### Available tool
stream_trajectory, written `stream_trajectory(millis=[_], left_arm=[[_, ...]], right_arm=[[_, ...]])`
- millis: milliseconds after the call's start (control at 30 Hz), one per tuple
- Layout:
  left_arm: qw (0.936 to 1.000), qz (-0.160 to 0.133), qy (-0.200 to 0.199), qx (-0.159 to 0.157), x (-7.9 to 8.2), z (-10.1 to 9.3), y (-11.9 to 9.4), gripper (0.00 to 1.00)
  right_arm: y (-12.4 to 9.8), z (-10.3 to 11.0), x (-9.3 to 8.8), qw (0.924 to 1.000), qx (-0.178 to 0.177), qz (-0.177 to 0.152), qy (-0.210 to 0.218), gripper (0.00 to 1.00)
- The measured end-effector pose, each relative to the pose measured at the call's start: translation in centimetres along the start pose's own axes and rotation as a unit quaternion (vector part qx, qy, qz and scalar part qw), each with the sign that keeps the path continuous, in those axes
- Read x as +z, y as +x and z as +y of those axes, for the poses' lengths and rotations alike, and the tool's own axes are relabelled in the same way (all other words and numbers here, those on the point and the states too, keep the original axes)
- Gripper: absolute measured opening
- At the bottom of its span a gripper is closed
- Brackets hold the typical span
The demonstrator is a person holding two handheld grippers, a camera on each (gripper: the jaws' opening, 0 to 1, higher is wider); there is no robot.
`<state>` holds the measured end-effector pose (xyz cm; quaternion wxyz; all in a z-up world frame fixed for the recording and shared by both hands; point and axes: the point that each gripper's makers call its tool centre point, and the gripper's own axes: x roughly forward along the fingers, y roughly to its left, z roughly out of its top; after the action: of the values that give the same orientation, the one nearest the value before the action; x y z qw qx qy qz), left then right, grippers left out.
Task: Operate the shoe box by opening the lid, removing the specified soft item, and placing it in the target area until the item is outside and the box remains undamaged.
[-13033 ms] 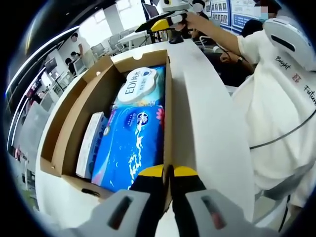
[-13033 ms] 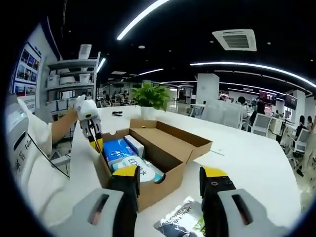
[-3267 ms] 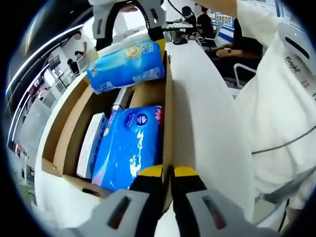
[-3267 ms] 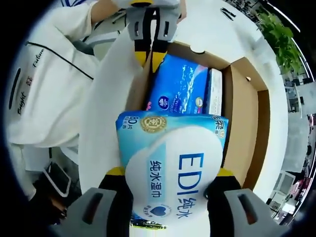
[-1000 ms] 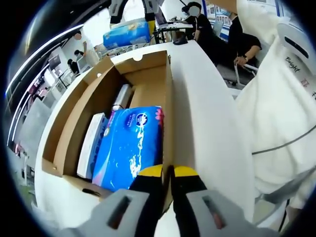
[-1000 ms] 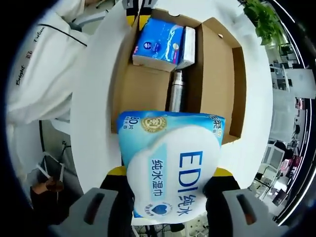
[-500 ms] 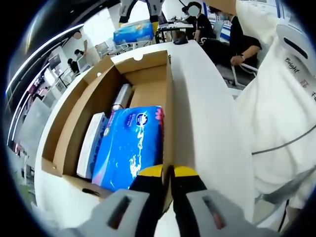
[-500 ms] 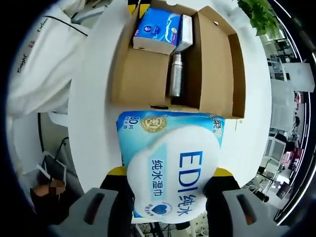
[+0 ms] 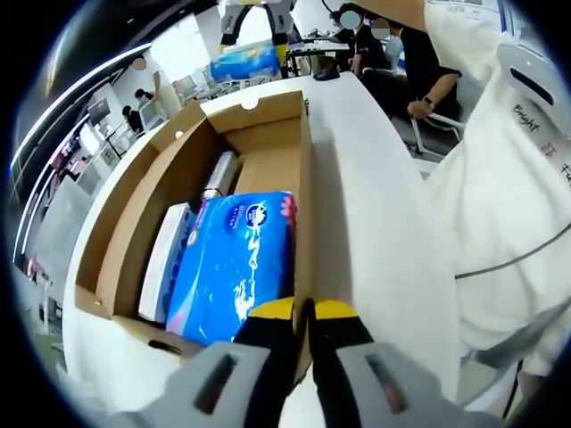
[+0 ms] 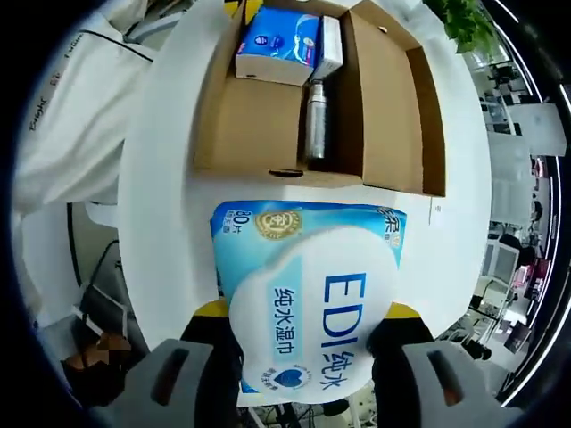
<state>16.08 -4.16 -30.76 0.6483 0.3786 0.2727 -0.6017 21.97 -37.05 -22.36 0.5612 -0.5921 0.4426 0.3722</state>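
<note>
on the white table, the right claw grips the wipes pack beyond the shoe box, whose wall the left claw pinches.

left gripper view close along shoe box wall, right gripper view high above, both sharing box

1. Long white table, smooth and glossy, with a rounded end; also seen from above in the right gripper view.
2. Open brown cardboard shoe box resting directly on the tabletop, flat on its base, lid folded out flat alongside toward one long edge of the table.
3. Box set lengthwise along the table, one long wall close to the middle of the surface, a broad bare white strip left between it and the opposite long edge.
4. Bare white surface also beyond the short end of the box, toward the rounded end of the table.
</note>
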Motion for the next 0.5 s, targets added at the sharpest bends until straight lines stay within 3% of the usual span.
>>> stream_trajectory(millis=[333,500], left_arm=[[1.0,-0.005,0.003,0.0,0.0,0.1,-0.1,0.04],[1.0,-0.006,0.004,0.003,0.0,0.1,-0.1,0.05]], right_arm=[[2.8,1.6,-0.9,0.9994,0.024,0.004,0.024,0.57],[3.7,2.1,-1.7,0.9994,0.03,0.013,0.009,0.57]])
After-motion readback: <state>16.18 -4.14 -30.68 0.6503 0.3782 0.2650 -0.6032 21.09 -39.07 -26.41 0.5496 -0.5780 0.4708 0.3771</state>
